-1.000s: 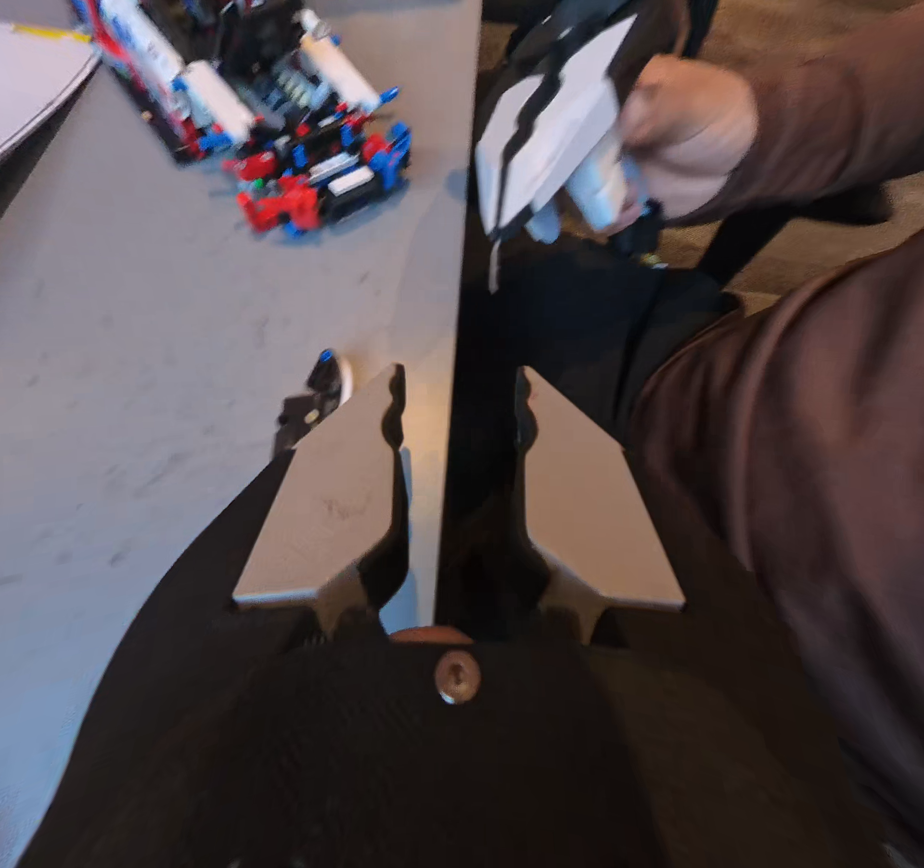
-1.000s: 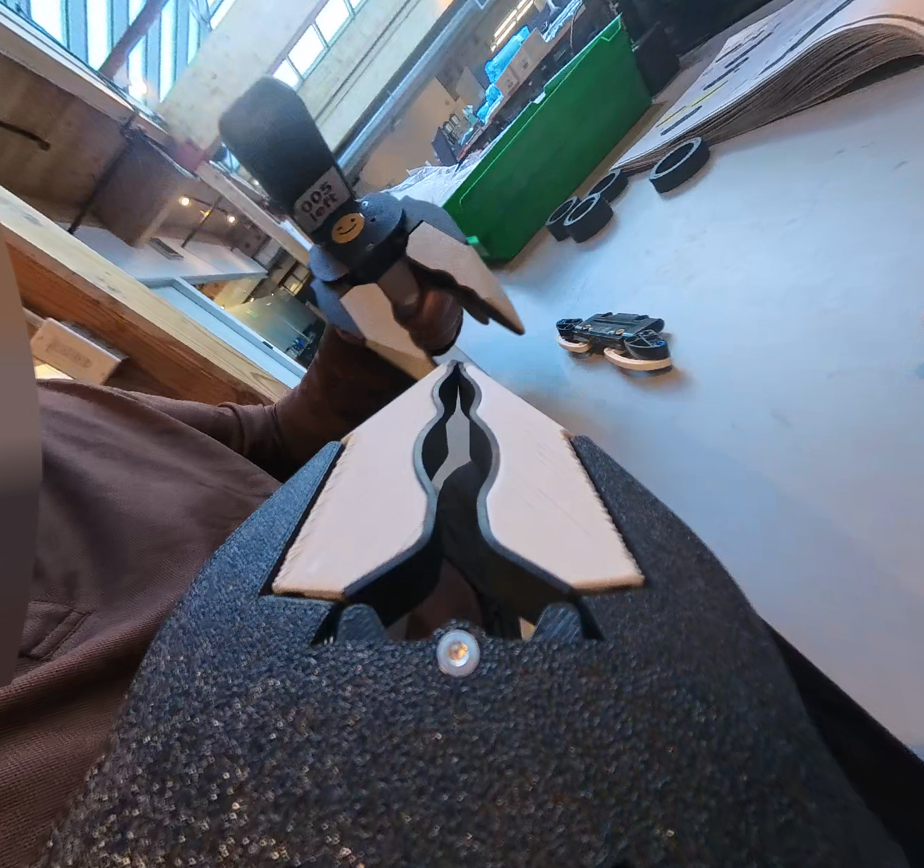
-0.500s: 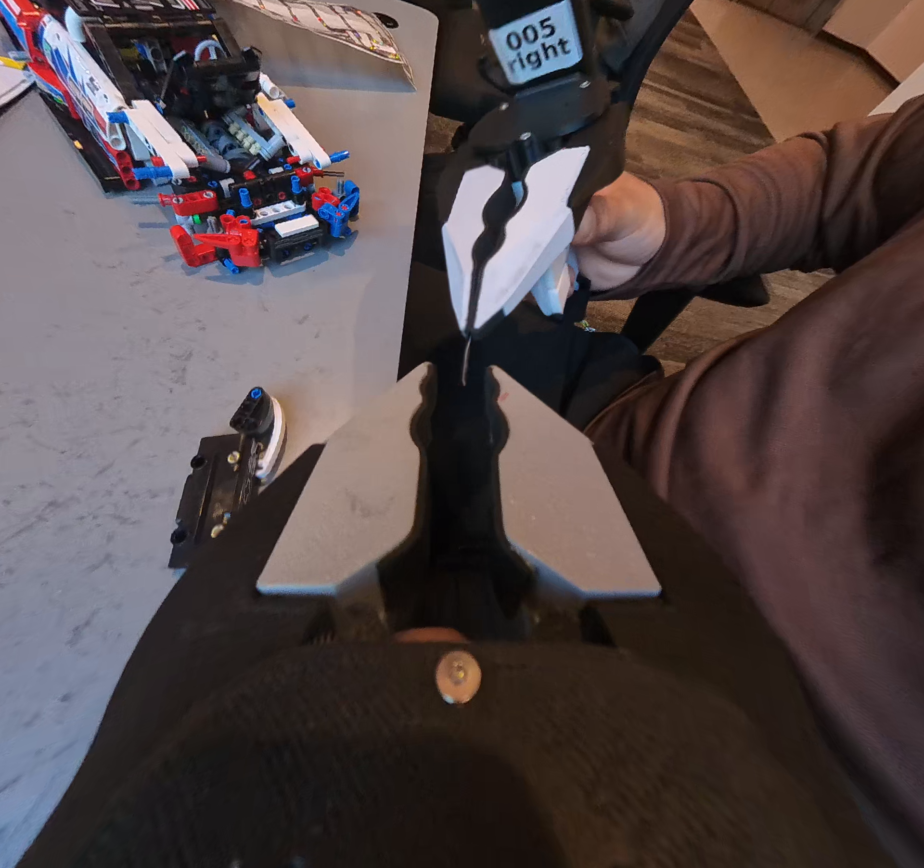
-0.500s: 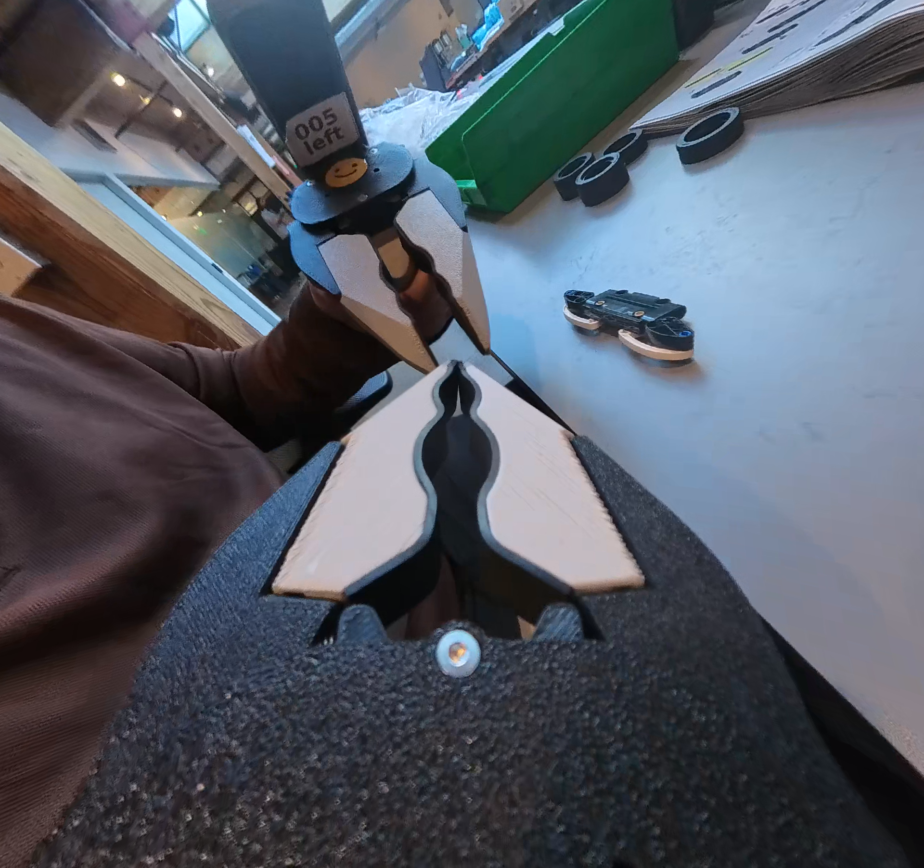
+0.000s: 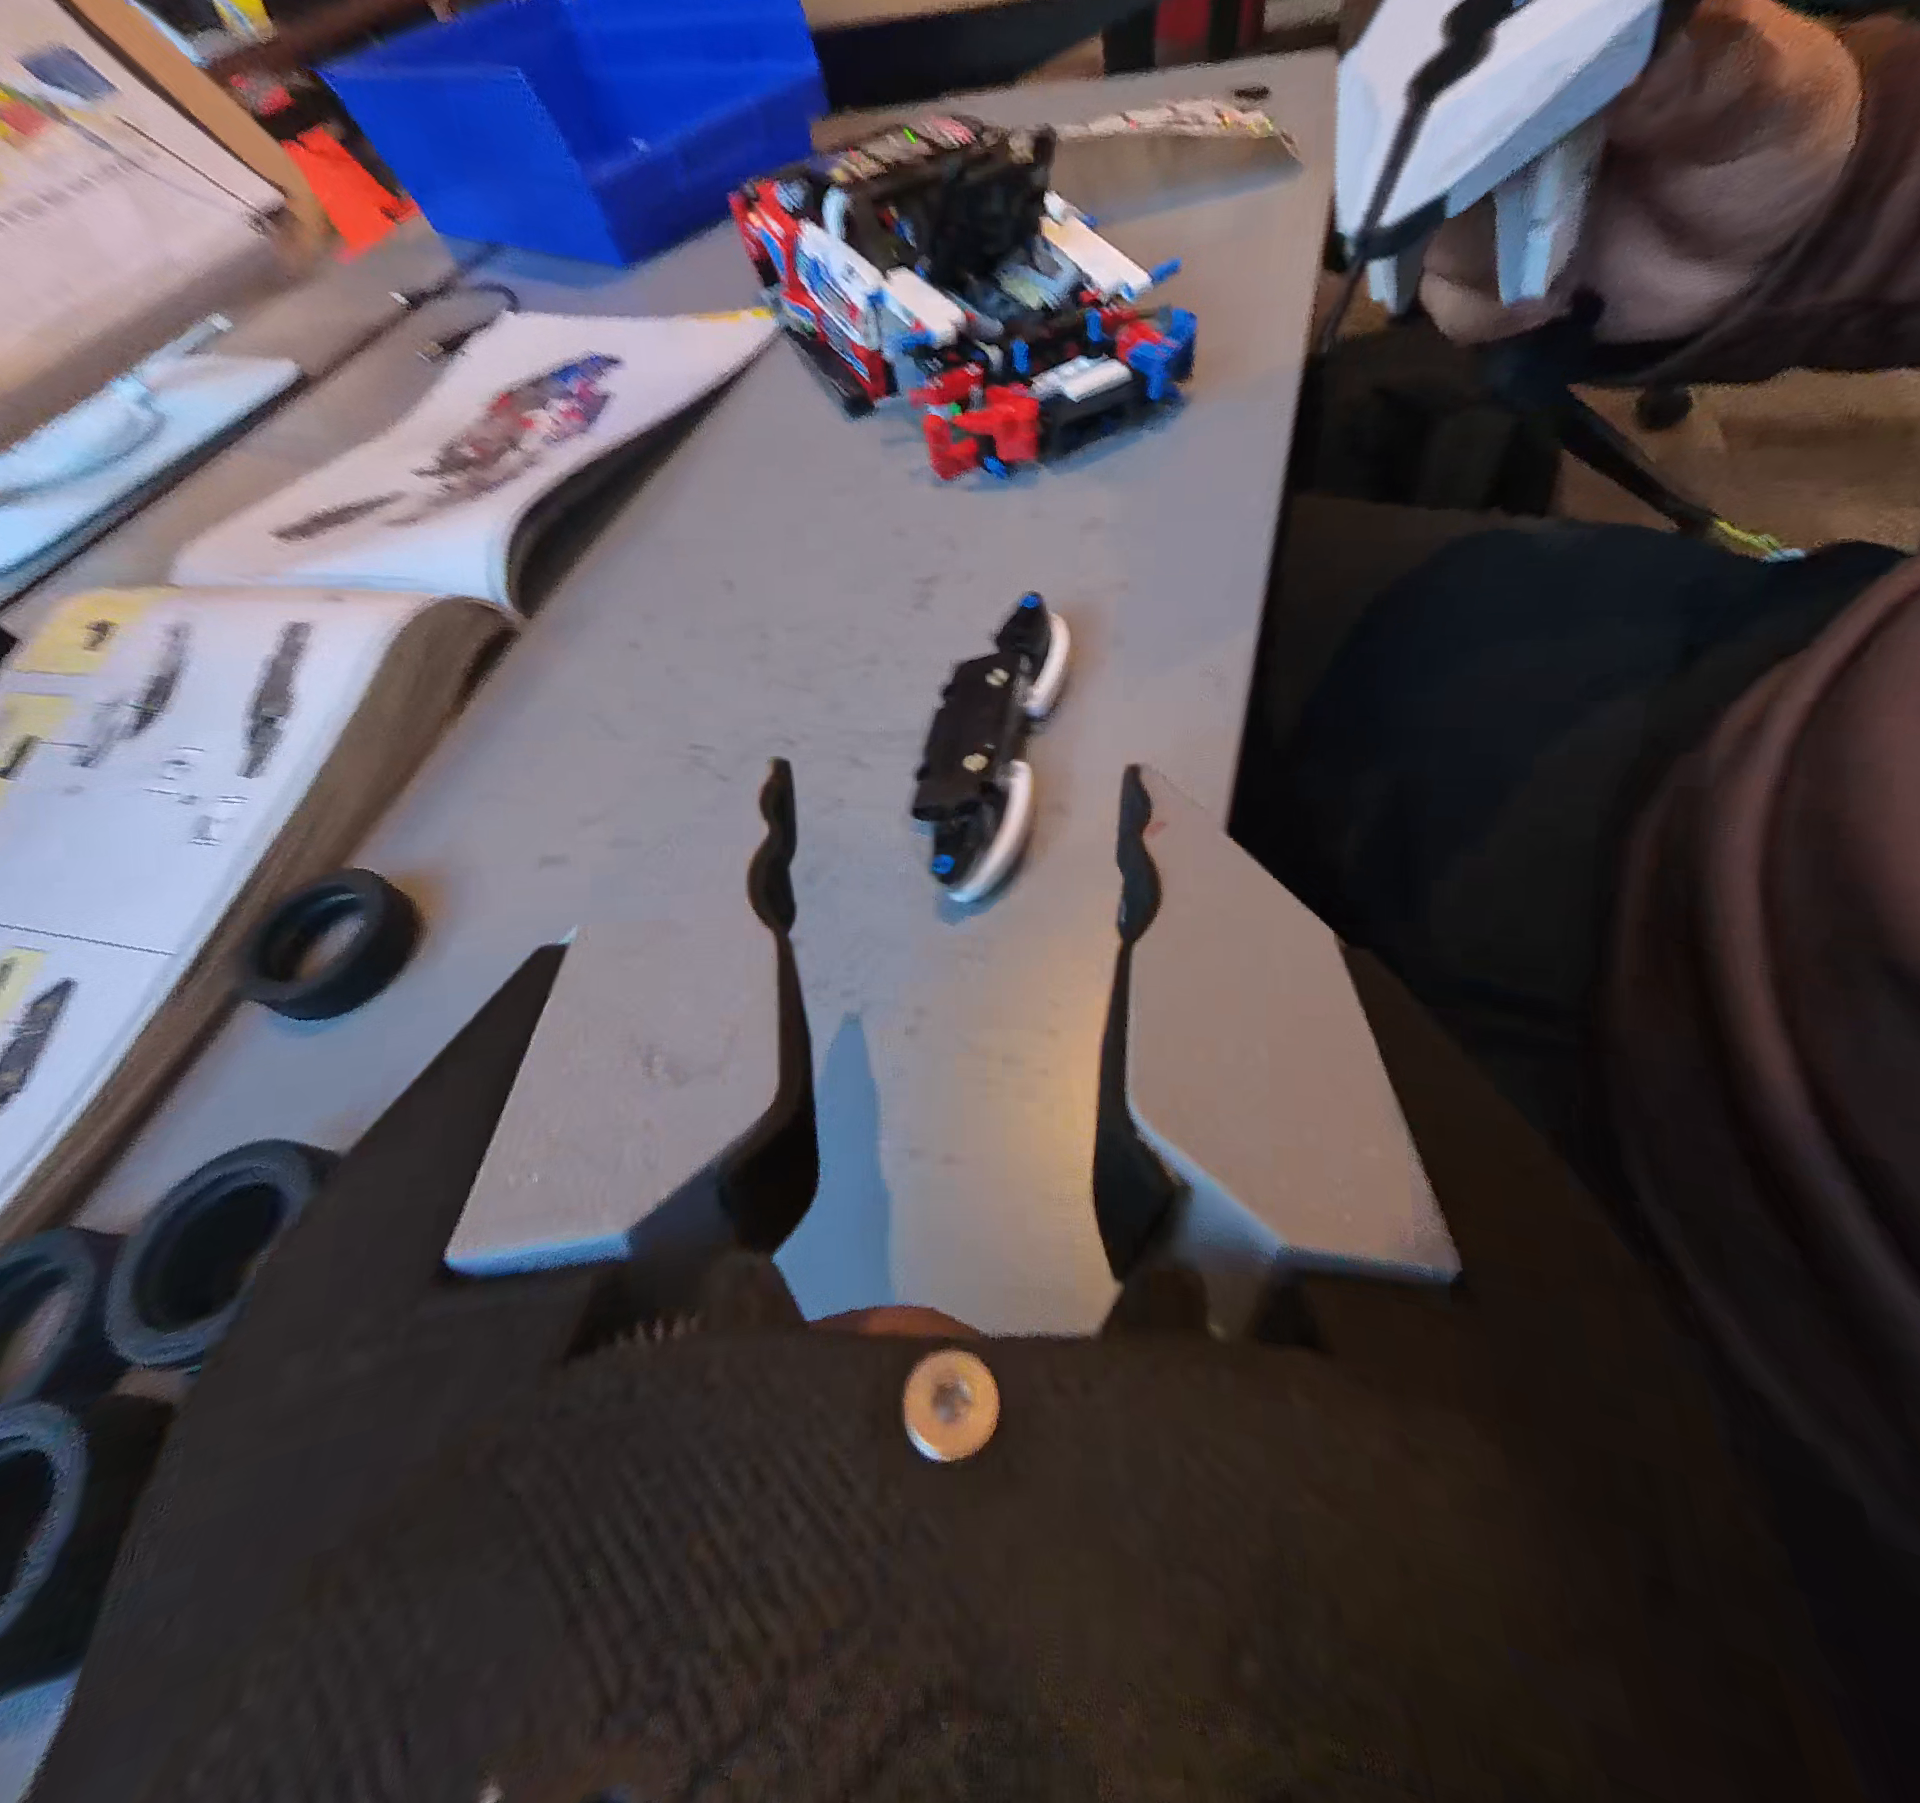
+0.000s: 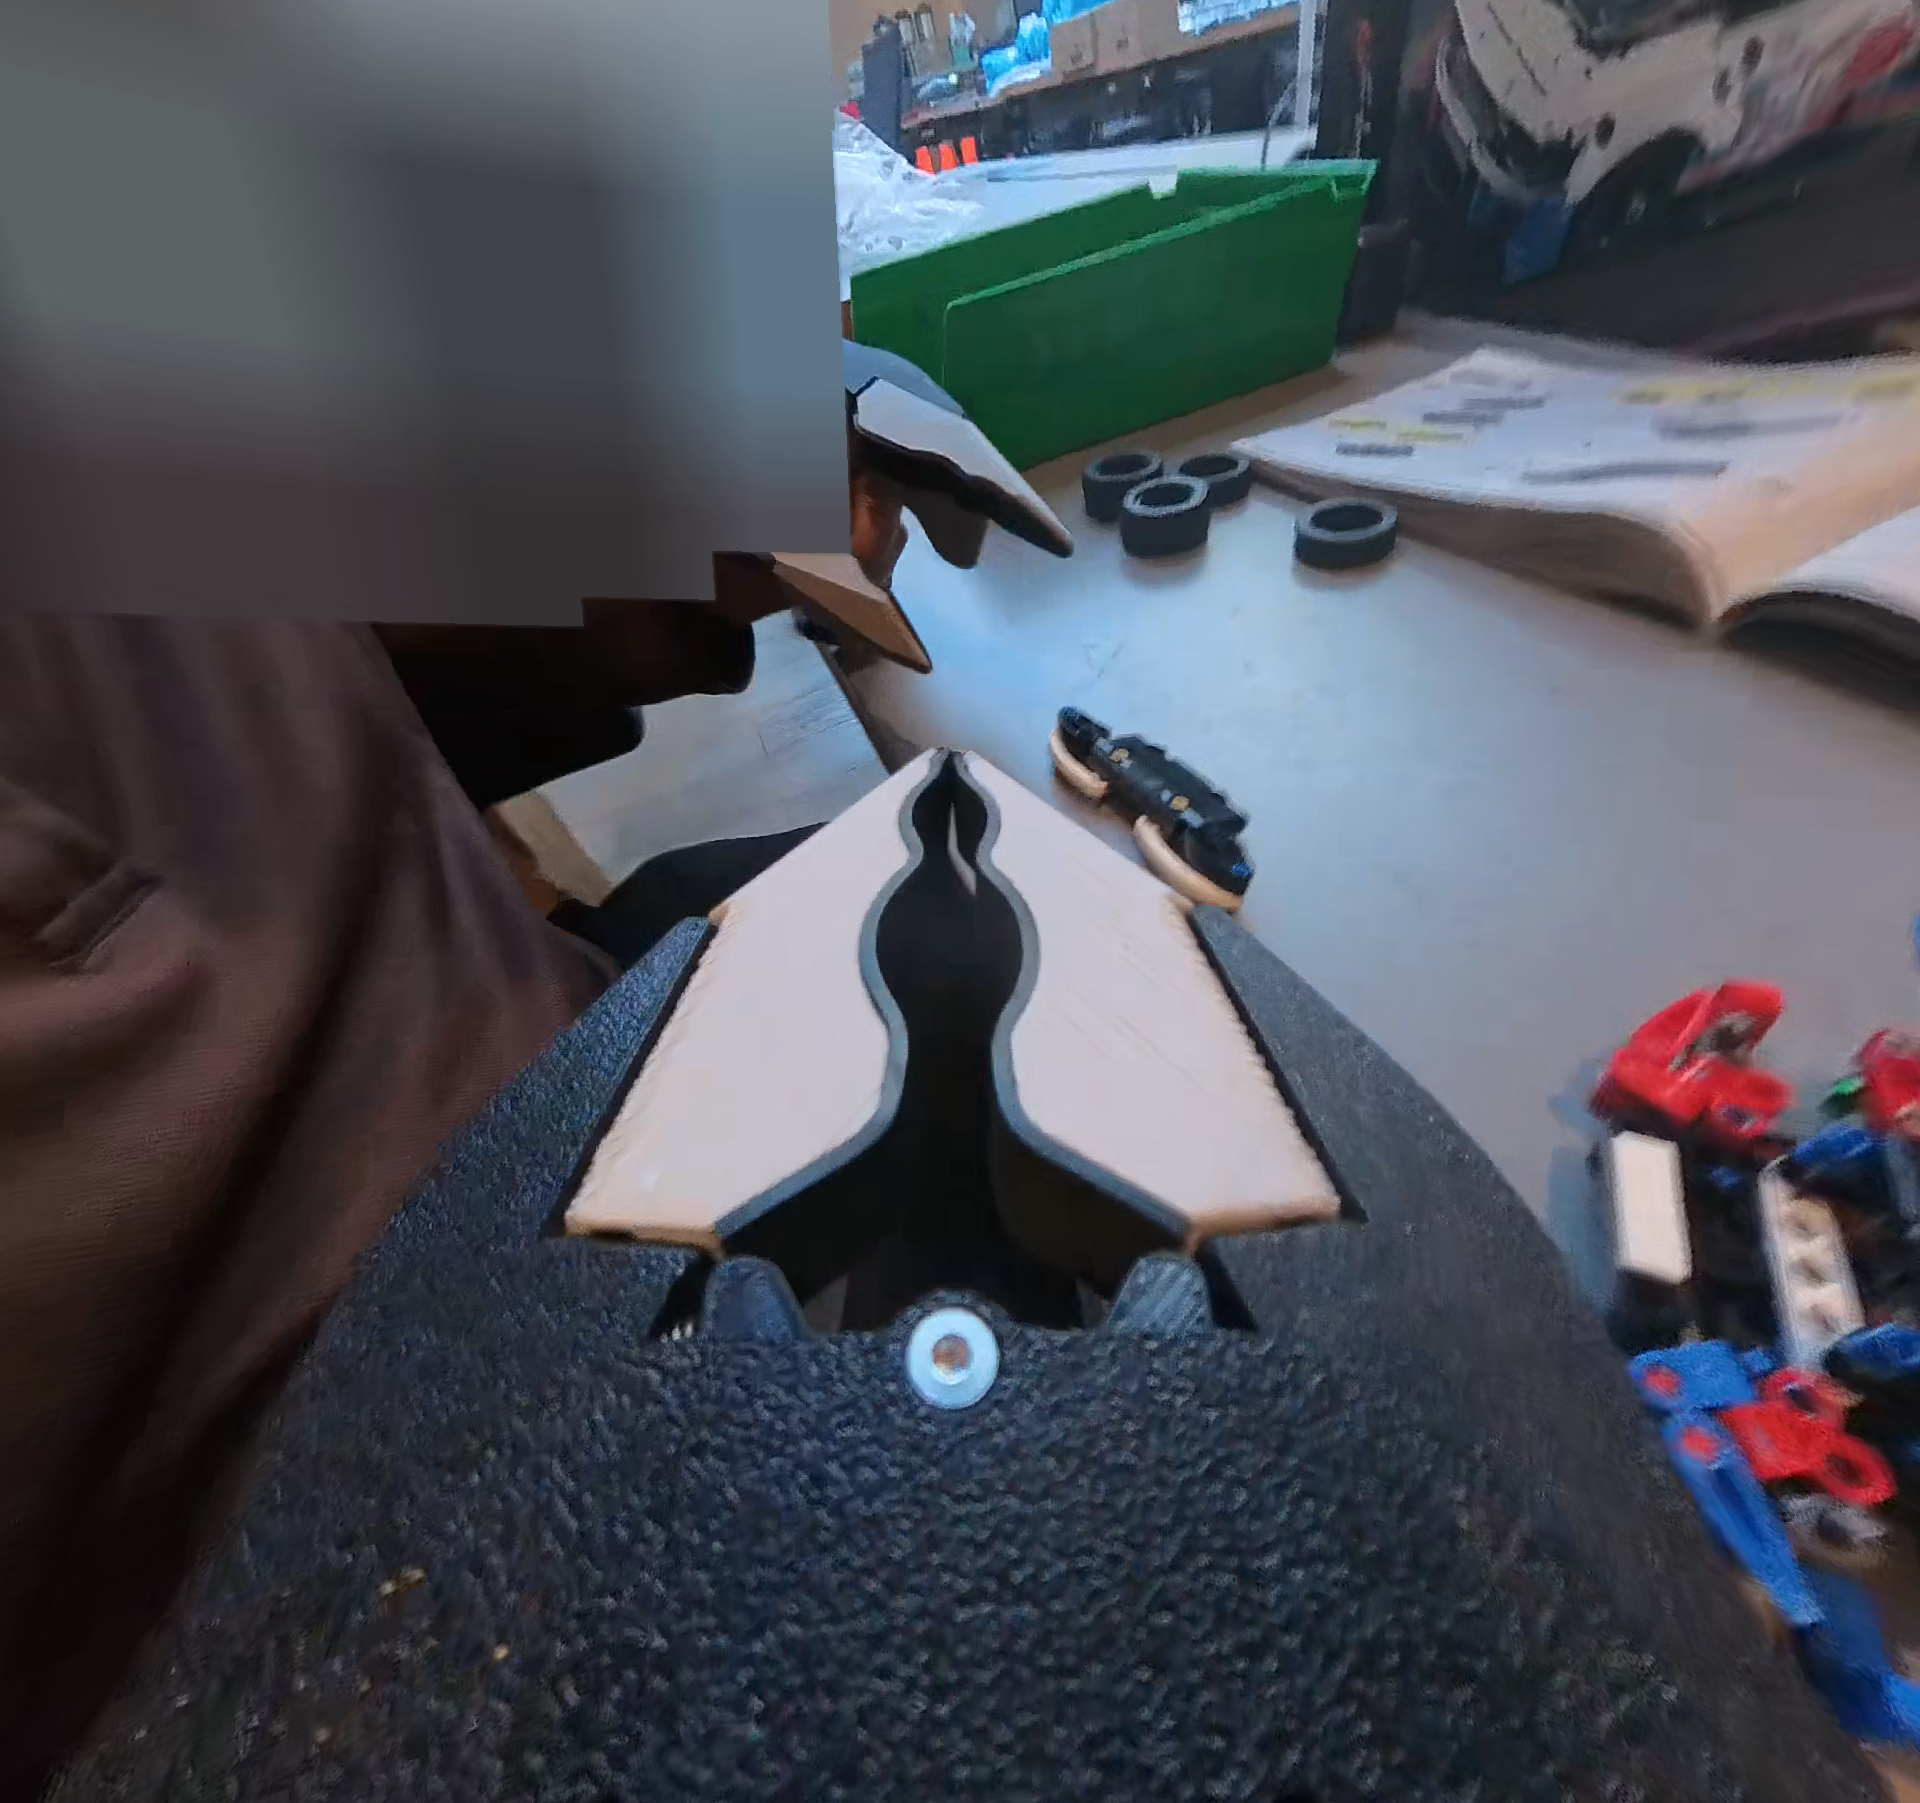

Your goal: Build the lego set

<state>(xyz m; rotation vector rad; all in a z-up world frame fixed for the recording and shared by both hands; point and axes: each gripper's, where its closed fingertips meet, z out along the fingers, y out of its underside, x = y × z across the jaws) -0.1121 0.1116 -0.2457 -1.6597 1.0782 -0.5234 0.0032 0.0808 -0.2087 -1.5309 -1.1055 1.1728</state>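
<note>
A small black sub-assembly with two white arches (image 5: 987,745) lies on the grey table (image 5: 727,610) near its right edge. My left gripper (image 5: 954,782) is open and empty, just short of it, with the jaws wide apart. The half-built red, white and blue car (image 5: 966,299) stands farther back. My right gripper (image 6: 951,761) is shut, held off the table's edge. In the left wrist view it (image 5: 1366,221) shows at the top right, with a thin part (image 5: 1340,288) poking from its tips. The sub-assembly (image 6: 1153,808) and the open left gripper (image 6: 997,607) show in the right wrist view.
Open instruction books (image 5: 187,735) lie on the left. Several black tyres (image 5: 327,943) sit beside them, also in the right wrist view (image 6: 1164,501). A blue bin (image 5: 592,101) stands behind the car, a green bin (image 6: 1122,319) at the far end. A person's brown sleeve (image 5: 1766,922) is on the right. The left gripper's tips are roughly 12 cm from the right gripper's.
My left gripper has swung from facing the right gripper to the table and opened wider, now near the black sub-assembly. The right gripper stays shut and has turned toward the table.
</note>
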